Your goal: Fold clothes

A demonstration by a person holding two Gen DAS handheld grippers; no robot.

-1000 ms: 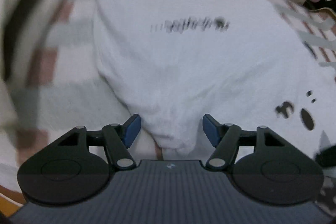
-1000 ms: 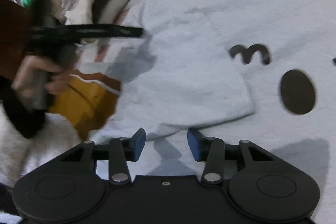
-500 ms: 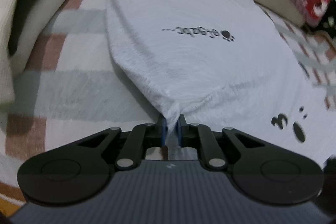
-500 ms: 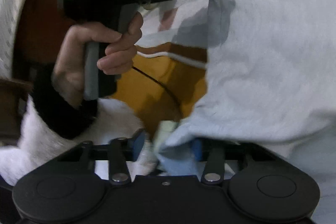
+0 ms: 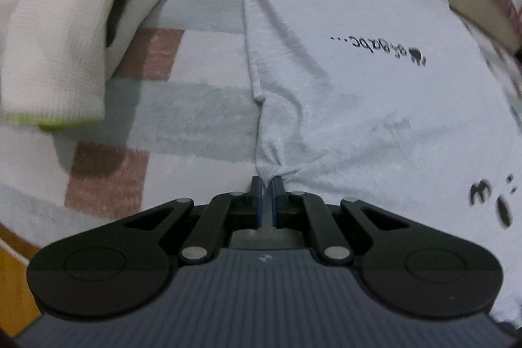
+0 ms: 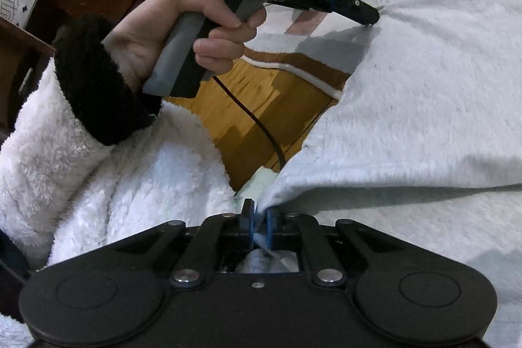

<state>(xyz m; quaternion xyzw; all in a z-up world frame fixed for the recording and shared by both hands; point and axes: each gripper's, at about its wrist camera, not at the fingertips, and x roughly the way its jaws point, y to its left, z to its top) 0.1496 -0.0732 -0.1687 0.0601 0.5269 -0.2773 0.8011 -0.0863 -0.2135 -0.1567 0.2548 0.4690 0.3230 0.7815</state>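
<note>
While both tongs pinch the cloth: the shirt hangs pulled between them.
Left gripper (image 5: 267, 185): its two blue pads are pressed together on a bunched bit of the white shirt (image 5: 375, 106). The cloth puckers right at the tips.
Right gripper (image 6: 259, 217): its jaws are closing, and a fold of the shirt's near edge sits between the blue pads, which already press it.
Left hand (image 6: 182, 31): seen from the right tongs, it grips the grey handle of the left tongs, up and to the left. The dark tip of those tongs touches the shirt's far left edge.
Sleeve (image 6: 107, 172): fluffy and white with a black cuff, at the near left.
Shirt, where it is: it spreads out from both tongs toward the far right, flat on the blanket (image 5: 182, 116). Small black writing (image 5: 375, 46) is far off on it, and black marks (image 5: 492, 198) sit at its right side.
Blanket: checked in white, grey and pink, left of the shirt.
Other clothes (image 5: 55, 31): a white pile at the far left, lying on the blanket.
Floor (image 6: 257, 106): yellow wood, showing between the sleeve and the shirt, with a thin black cord (image 6: 257, 123) across it.
</note>
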